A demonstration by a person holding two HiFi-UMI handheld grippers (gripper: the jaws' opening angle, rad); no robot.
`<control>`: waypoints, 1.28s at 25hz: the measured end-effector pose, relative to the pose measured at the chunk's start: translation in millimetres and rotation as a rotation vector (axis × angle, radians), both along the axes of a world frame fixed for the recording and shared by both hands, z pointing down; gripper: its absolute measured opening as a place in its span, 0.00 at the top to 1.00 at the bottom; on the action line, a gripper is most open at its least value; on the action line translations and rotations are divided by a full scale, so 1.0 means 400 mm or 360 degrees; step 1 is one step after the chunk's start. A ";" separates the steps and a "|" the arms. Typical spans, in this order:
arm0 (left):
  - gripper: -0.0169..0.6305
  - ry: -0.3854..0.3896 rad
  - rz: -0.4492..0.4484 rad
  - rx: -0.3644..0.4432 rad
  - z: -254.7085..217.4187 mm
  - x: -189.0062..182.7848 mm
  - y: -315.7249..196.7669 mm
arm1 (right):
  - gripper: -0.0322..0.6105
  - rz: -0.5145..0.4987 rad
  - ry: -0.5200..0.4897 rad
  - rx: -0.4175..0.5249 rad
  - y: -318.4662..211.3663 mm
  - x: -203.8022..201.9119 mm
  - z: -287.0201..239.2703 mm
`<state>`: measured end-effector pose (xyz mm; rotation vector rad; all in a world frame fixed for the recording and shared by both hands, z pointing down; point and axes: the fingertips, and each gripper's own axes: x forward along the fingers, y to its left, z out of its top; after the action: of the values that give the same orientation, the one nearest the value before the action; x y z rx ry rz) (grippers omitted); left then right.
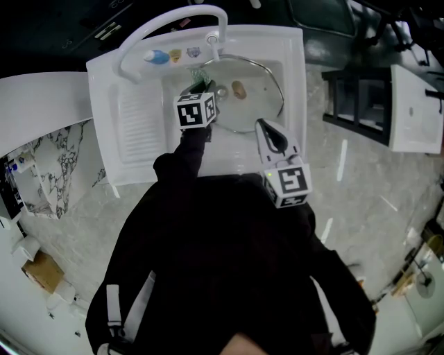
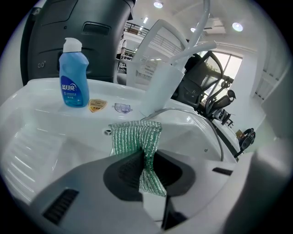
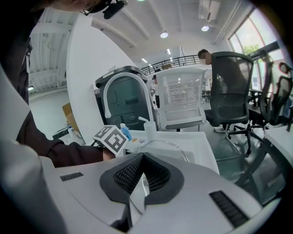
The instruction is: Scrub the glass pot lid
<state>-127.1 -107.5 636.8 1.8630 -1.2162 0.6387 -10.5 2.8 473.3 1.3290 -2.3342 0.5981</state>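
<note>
The glass pot lid [image 1: 258, 78] leans in the basin of the white sink [image 1: 104, 90], its knob [image 1: 239, 89] facing up. My left gripper [image 1: 198, 86] hovers over the lid's far left part, shut on a green mesh scrub cloth [image 1: 199, 73]. In the left gripper view the cloth [image 2: 136, 136] fans out ahead of the left gripper [image 2: 147, 170], and the lid's rim [image 2: 219, 137] curves at the right. My right gripper [image 1: 263, 126] is at the lid's near edge and looks shut on it. The rim [image 3: 176, 148] arcs ahead of the right gripper [image 3: 143, 177].
A curved white faucet [image 1: 173, 21] arches over the sink's back. A blue detergent bottle [image 2: 73, 82] stands on the back ledge, with a ribbed drainboard [image 1: 139, 125] at the left. A black rack [image 1: 357, 104] and a white box [image 1: 416, 104] stand right of the sink.
</note>
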 end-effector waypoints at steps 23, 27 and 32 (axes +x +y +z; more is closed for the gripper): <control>0.88 -0.0005 0.0080 -0.0020 0.003 0.108 0.010 | 0.95 0.0038 -0.0009 0.0004 0.014 0.067 -0.016; 0.88 -0.0015 0.0124 -0.0017 -0.012 0.130 0.008 | 0.95 0.0053 0.0005 -0.0005 0.021 0.096 -0.009; 0.88 -0.0010 0.0144 -0.0023 -0.008 0.153 0.011 | 0.95 0.0057 0.0002 -0.0009 0.023 0.109 -0.007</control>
<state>-65.9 -103.2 633.6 1.9141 -1.1335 0.7013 33.0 12.0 470.6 1.3710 -2.3105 0.6146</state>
